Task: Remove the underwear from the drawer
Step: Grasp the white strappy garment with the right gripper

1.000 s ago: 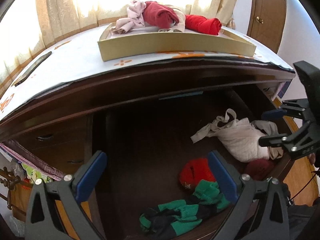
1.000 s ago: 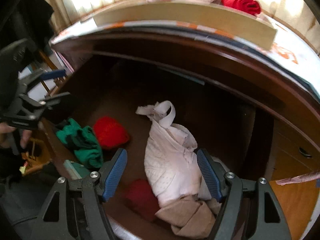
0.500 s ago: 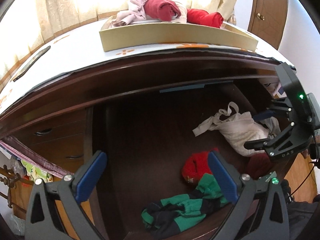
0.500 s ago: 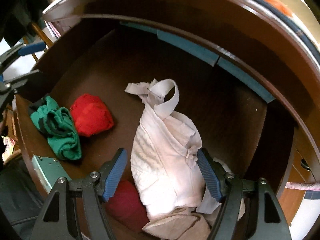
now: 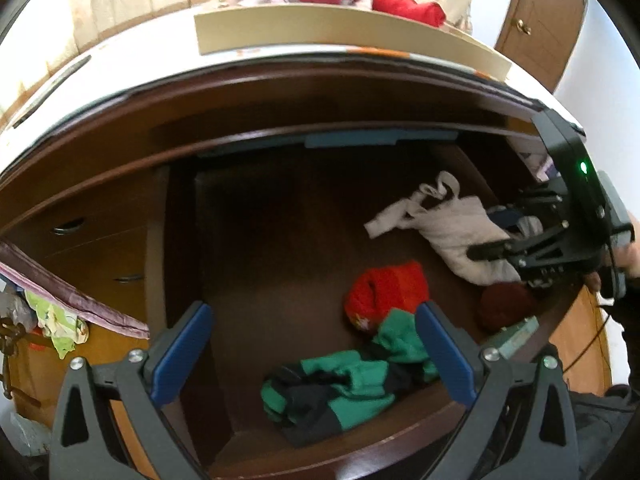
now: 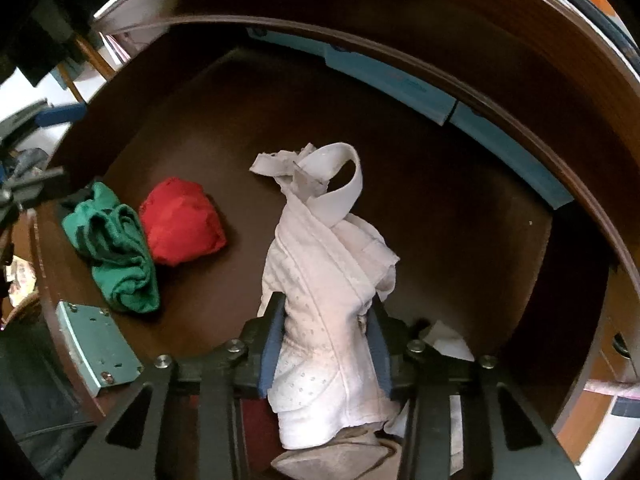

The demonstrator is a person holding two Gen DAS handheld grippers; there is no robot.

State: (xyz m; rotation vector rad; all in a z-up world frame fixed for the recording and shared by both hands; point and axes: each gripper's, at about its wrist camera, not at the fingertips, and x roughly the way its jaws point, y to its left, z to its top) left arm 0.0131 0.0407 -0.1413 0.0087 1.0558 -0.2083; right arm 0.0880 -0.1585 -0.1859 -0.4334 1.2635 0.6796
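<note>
The dark wooden drawer [image 6: 460, 216] is open. White underwear [image 6: 332, 292] with a looped waistband lies at its right side; it also shows in the left wrist view [image 5: 452, 220]. My right gripper [image 6: 325, 344] is shut on the white underwear, its blue pads pressed into both sides; it shows in the left wrist view [image 5: 500, 236] reaching in from the right. My left gripper [image 5: 312, 352] is open and empty, held above the drawer's front edge. A red garment [image 6: 182, 226] and a green-and-black one [image 6: 116, 252] lie in the drawer [image 5: 260, 248].
A dark red garment [image 5: 506, 306] and a beige one [image 6: 344, 460] lie near the drawer's front right. A cream tray [image 5: 348, 36] with red and pink clothes stands on the dresser top. Smaller closed drawers [image 5: 100, 248] are at left. A metal rail bracket [image 6: 96, 344] sits on the drawer side.
My right gripper moved down into the drawer and closed on the white underwear. The left gripper drifted slightly lower and stayed open.
</note>
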